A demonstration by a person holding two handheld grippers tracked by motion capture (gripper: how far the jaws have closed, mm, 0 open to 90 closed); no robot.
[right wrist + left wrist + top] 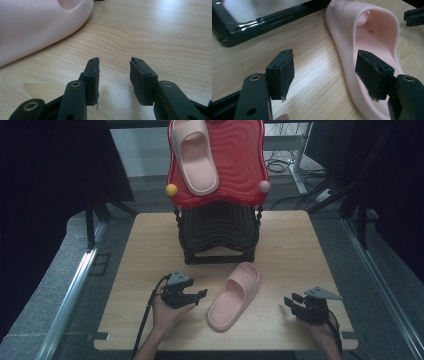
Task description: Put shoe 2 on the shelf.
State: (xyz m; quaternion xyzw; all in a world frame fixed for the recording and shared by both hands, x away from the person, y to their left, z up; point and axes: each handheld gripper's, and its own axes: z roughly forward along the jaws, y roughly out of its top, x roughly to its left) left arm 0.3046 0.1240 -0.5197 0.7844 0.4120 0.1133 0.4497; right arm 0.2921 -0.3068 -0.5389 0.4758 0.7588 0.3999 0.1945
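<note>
At the near left of the wooden table (290, 245), the left gripper (200, 295) rests in a hand (167, 315), its jaws spread wide and holding nothing, just beside a pink slipper (235, 295) lying flat at near centre. Behind it a black rack (218, 237) carries a red tray (240, 165) with a second slipper (192, 155), perhaps leaning. At near right, the right gripper (291, 302) is moderately parted and empty.

Matt pink slipper (235, 296) on pale wood-grain table (290, 250)
</note>
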